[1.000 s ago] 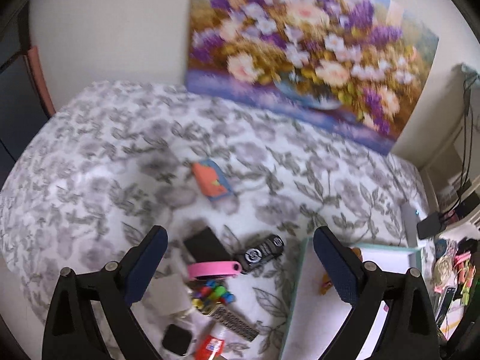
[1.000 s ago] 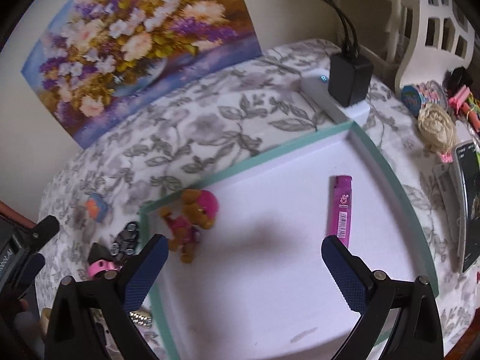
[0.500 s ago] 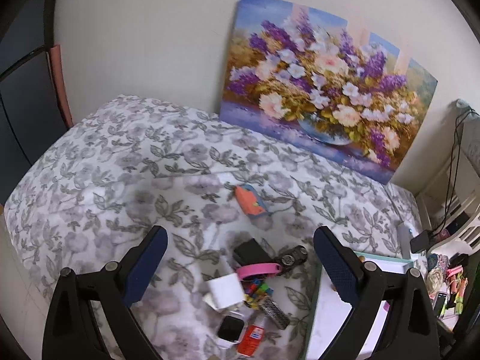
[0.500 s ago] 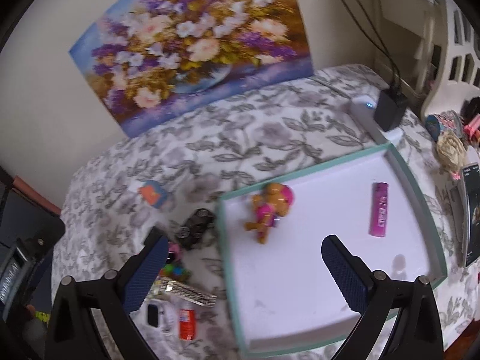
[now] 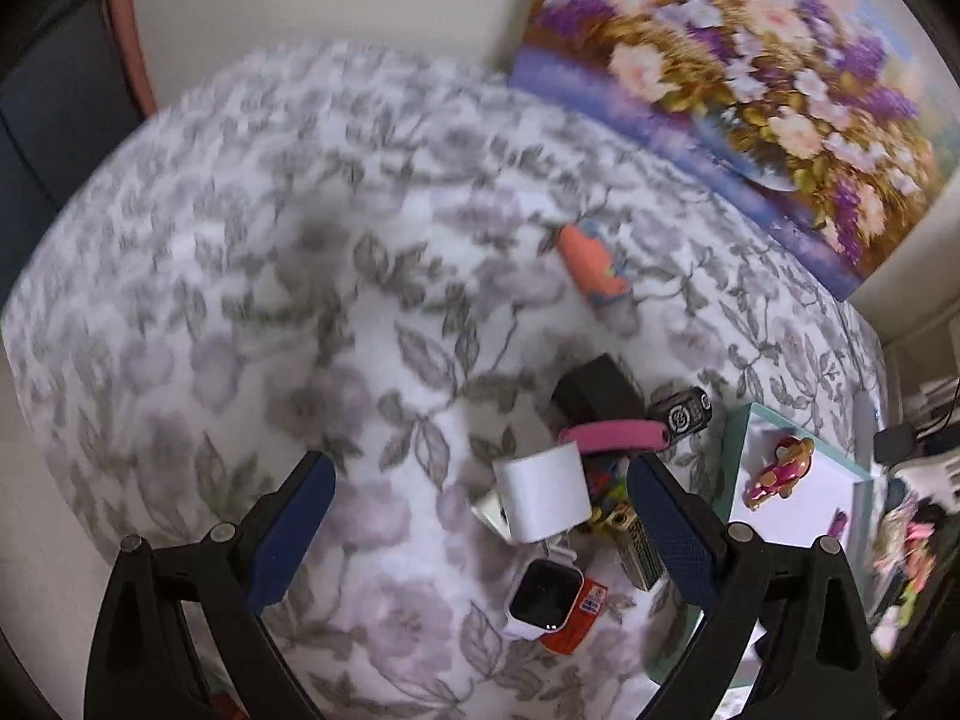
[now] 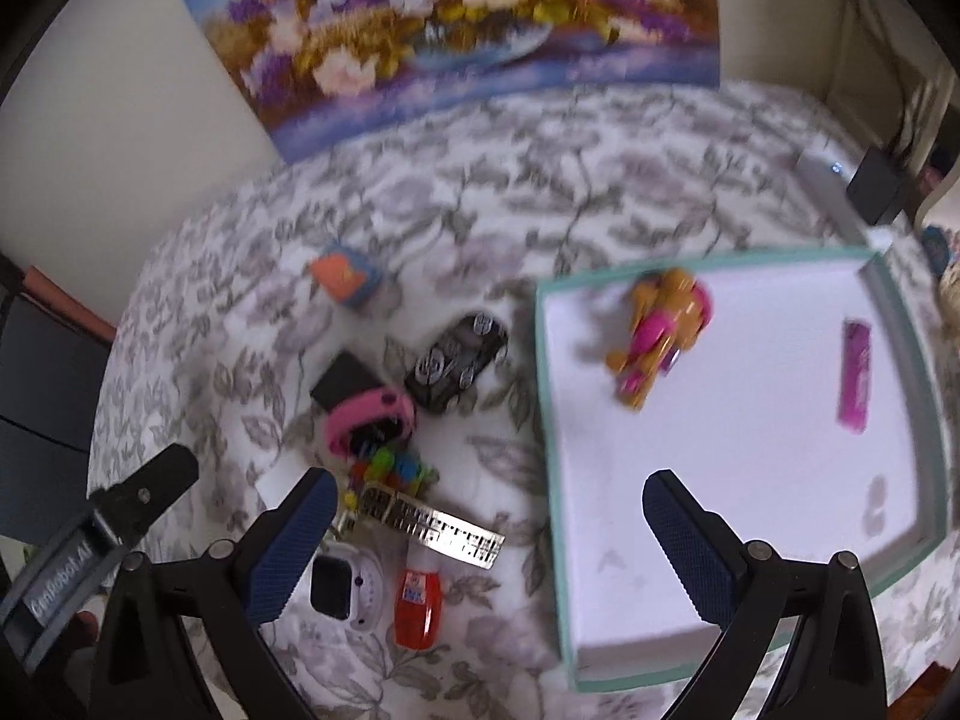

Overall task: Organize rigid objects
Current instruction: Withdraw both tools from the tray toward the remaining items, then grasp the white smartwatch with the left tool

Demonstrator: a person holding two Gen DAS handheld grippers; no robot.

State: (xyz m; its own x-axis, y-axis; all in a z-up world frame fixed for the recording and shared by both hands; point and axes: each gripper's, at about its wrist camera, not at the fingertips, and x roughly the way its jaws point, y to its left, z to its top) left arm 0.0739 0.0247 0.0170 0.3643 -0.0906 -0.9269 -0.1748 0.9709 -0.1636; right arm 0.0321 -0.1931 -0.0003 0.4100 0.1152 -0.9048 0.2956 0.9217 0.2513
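While both grippers hang with jaws spread wide and nothing between them, small objects crowd the floral cloth left of the teal-rimmed tray; the left gripper hovers over a white cube in that pile, the right gripper over the tray's left rim; a toy car, pink band, metal strap, smartwatch and red bottle cluster left of the tray; inside it lie a toy dog and pink lighter; a flower painting leans behind.
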